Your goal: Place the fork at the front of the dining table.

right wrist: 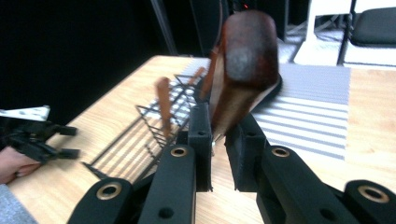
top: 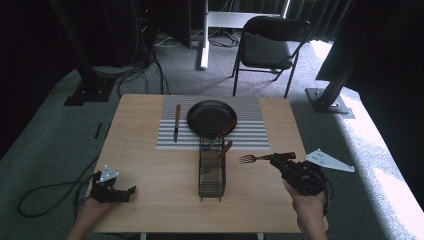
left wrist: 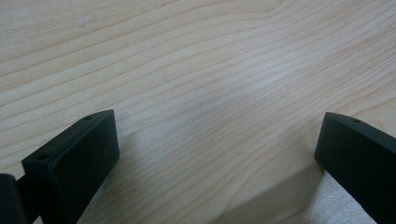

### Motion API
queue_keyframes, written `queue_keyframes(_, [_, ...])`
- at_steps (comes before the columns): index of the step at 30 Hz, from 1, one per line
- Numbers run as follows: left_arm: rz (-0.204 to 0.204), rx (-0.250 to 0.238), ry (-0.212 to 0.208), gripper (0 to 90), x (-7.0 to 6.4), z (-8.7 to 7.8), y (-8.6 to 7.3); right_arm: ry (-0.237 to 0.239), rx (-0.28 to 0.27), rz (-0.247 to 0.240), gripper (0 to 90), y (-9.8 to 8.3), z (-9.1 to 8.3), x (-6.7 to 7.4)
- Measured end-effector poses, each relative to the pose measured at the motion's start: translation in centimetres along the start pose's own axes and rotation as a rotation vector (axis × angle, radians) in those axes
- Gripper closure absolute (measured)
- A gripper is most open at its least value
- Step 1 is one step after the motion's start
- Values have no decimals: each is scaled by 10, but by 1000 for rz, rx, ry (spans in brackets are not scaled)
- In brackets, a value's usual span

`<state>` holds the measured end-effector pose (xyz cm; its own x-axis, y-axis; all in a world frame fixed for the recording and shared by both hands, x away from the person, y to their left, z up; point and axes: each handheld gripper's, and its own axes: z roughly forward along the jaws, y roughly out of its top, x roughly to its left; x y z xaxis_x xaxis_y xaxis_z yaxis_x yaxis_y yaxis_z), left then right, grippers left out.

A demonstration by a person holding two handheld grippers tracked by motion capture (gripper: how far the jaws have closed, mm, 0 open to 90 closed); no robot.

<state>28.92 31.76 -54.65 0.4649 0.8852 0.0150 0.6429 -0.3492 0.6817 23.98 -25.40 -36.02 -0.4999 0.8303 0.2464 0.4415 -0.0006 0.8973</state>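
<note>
The right claw (top: pixel 278 159) is clenched on a fork (top: pixel 252 158), gripping its wooden handle (right wrist: pixel 243 70) between both pads; the tines point away from the claw toward the rack (top: pixel 212 167), level above the table (top: pixel 150 165). The left claw (top: pixel 131 191) is released, jaws wide apart with bare wood between them, resting low near the table's front-left corner, well apart from everything else.

The step in hand looks like setting the fork out by the plate (top: pixel 211 117), which lies ahead and to the left of the right claw on the striped mat (top: pixel 250 131). To do it well, I'd keep the fork level on the way over, pass clear of the rack's top wires, and lower it flat onto the mat just beside the plate's near-right edge, handle toward the person, before letting the jaws part. The grip sits near the handle's end, so the tines could dip; a slow descent would help.

The wire rack, just left of the fork tips, holds 2 more wooden-handled utensils (top: pixel 223 140) leaning toward the plate. The plate is empty. 1 knife (top: pixel 176 122) lies on the mat beyond the plate's far-left side.
</note>
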Motion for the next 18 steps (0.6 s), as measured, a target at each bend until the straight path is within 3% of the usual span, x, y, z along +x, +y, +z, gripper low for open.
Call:
queue_keyframes(1, [0,0,0,0,0,0,0,-26,18,9,805,-4,7,-8])
queue_keyframes(10, [0,0,0,0,0,0,0,-106,78,30,805,-10,38,-34])
queue_keyframes(18, [-1,0,0,0,0,0,0,-189,102,17,804,-2,72,-53])
